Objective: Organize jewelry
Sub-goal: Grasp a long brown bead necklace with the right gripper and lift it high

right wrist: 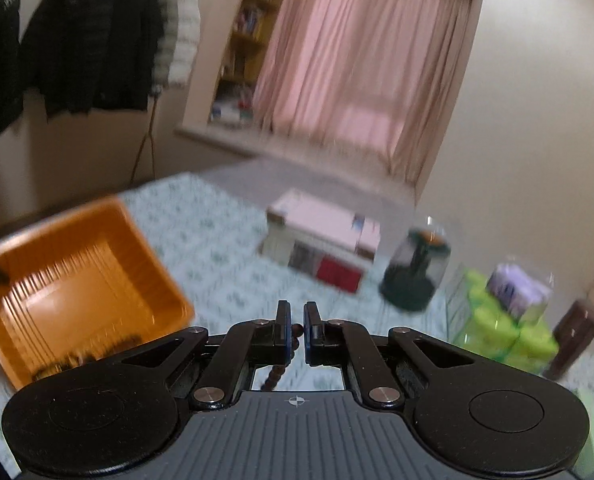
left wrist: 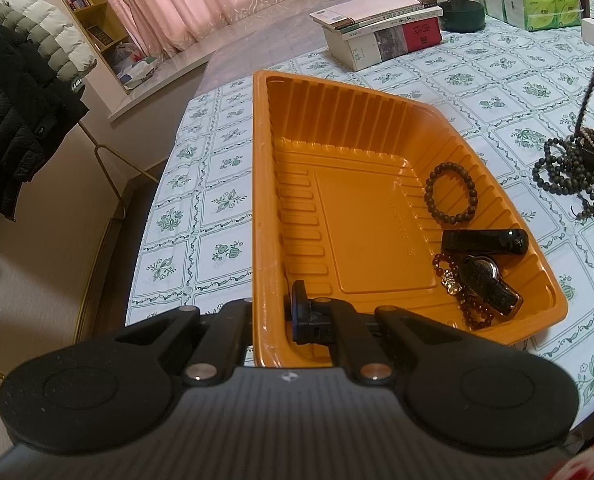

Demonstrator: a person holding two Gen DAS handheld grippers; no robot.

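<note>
The left tongs [left wrist: 271, 312] pinch the near left rim of the orange ribbed plastic tray [left wrist: 265, 184]. Inside it lie a dark bead bracelet [left wrist: 451, 193], a black watch [left wrist: 481, 270] and red beads [left wrist: 471, 312]. The right tongs [right wrist: 296, 330], held high, are nearly closed on a long dark bead string [left wrist: 573, 168]. No writing is readable.

The whole right-wrist view is smeared: the orange ribbed plastic tray [right wrist: 77, 280] at the left runs out of frame, and the dark things on its near floor are only streaks. A short run of dark round beads [right wrist: 275, 376] hangs from between the right gripper [right wrist: 295, 330] pads; its lower length is hidden behind the gripper body. In the left-wrist view, the far-right heap of dark wooden bead strands [left wrist: 573, 168] is cut by the edge.
</note>
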